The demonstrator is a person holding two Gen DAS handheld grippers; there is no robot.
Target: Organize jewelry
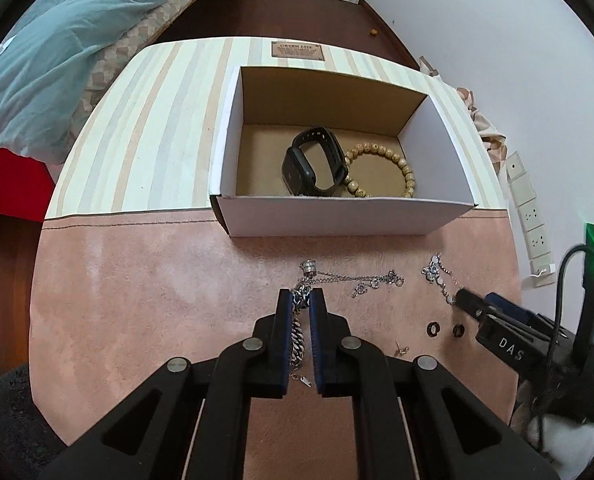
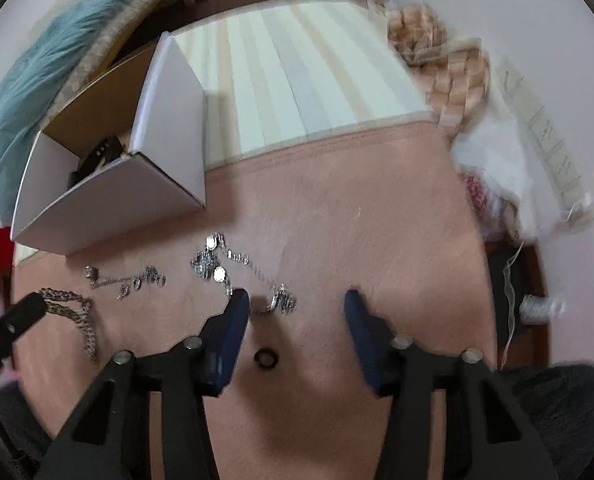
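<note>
The left gripper (image 1: 300,300) has its fingers clenched on a thick silver curb chain (image 1: 298,336). The right gripper (image 2: 297,304) has its fingers released over a thin silver charm bracelet (image 2: 283,302) on the pink surface (image 2: 377,220).

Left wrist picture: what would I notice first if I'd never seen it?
The white box in the middle, with a black watch and a bead bracelet inside. In front of it, the left tool pinches a chunky silver chain above the pink mat.

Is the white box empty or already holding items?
Not empty. The white box is open-topped, and the left wrist view shows a black smartwatch and a wooden bead bracelet lying on its floor.
</note>
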